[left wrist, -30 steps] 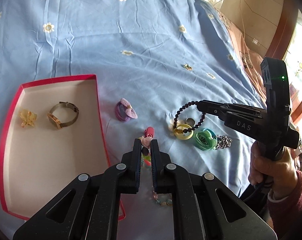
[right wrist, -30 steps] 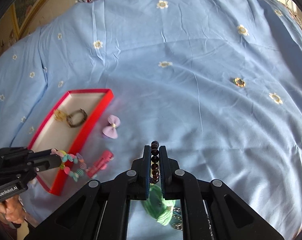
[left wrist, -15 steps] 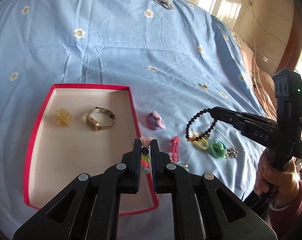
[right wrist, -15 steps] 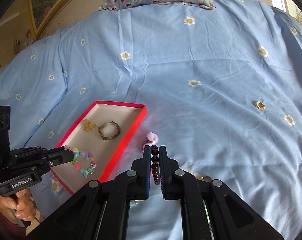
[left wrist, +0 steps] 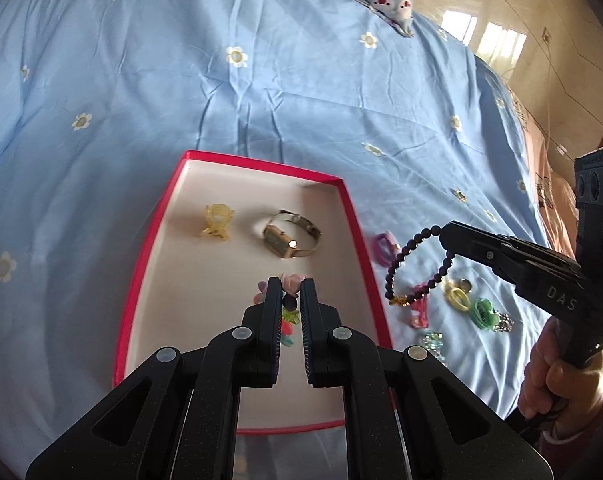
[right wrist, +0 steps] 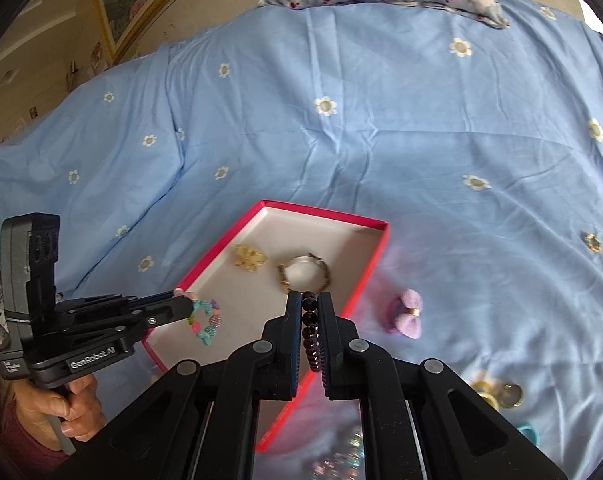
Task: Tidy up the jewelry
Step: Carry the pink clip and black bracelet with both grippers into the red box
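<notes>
Blue bedspread (left wrist: 261, 92), red tray (left wrist: 353, 216) at 6 o'clock. Left gripper (left wrist: 290, 289) clamped on colourful bracelet (right wrist: 203, 322); right gripper (right wrist: 310, 300) clamped on dark beads (left wrist: 411, 264).

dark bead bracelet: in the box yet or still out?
Out. The dark bead bracelet hangs pinched in the right gripper, beside the red box.

The red-walled tray (left wrist: 357, 216) with a white floor lies on the blue bedspread and holds a yellow clip (left wrist: 217, 220) near its far left corner and a gold-faced wristwatch (left wrist: 289, 236) near its far right corner. A multicoloured bead bracelet (right wrist: 203, 320) hangs above the tray's near part, and a dark purple bead bracelet (left wrist: 413, 268) hangs just outside its right edge. On the bedspread right of the tray lie a lilac bow (right wrist: 407, 314), a pink clip (left wrist: 419, 312), yellow and green rings (left wrist: 467, 302) and a sparkly chain (left wrist: 503, 322).
</notes>
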`<state>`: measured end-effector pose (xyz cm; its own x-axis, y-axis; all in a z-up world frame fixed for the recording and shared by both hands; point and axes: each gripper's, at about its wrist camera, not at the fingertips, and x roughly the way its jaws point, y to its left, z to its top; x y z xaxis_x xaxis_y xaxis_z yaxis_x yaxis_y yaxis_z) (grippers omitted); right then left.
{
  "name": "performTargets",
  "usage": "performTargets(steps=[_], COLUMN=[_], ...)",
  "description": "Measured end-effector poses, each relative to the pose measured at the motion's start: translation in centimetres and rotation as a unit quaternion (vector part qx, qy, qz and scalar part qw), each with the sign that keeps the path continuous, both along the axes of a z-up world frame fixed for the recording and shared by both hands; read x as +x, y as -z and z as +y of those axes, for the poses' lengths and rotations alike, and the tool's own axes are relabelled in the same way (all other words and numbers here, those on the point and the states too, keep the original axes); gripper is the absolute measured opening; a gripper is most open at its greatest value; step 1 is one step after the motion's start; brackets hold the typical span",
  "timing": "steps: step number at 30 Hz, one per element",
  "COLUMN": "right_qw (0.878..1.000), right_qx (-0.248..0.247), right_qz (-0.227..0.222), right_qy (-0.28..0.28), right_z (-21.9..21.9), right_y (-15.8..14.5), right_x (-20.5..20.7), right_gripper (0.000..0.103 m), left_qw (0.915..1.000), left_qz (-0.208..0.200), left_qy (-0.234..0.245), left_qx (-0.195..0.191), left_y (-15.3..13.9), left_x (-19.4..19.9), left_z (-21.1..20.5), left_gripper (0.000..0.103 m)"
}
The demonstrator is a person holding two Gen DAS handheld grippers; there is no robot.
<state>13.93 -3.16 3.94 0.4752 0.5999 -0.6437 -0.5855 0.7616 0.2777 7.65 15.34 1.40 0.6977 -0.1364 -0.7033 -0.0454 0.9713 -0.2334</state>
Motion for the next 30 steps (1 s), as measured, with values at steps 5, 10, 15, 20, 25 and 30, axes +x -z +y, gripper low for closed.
performTargets(steps=[5,10,15,20,25,30], right_qw=[1.000,0.998,0.997,0.997,0.997,0.996], right_qx=[0.004,0.010,0.013,-0.002,-0.025,-0.042], right_qz=[0.009,0.023,0.038,0.059,0.073,0.075], right_qy=[-0.027,-0.050,-0.059,-0.040,-0.021,-0.018], right_z=[3.3,5.9,7.6,7.4,6.7,6.7], right_y=[0.6,1.5,2.8,5.2,7.2,8.2], right_x=[0.2,0.5,1.2,2.9,4.2,4.7], right_gripper=[0.007,0.007,0.007,0.007,0.007,0.007], left_qw=[0.9999,0.9996,0.9988,0.9973,0.9956,0.9942], left_qz=[0.007,0.014,0.019,0.032,0.050,0.063], left_qy=[-0.012,-0.021,-0.033,-0.036,-0.034,-0.032], left_qx=[0.004,0.011,0.031,0.055,0.072,0.081], left_y=[0.6,1.3,1.9,3.0,4.4,5.3], left_x=[0.4,1.1,2.3,3.8,5.0,5.7], left_z=[1.4,2.7,3.4,3.4,3.0,2.7], left_gripper=[0.008,0.008,0.008,0.008,0.008,0.008])
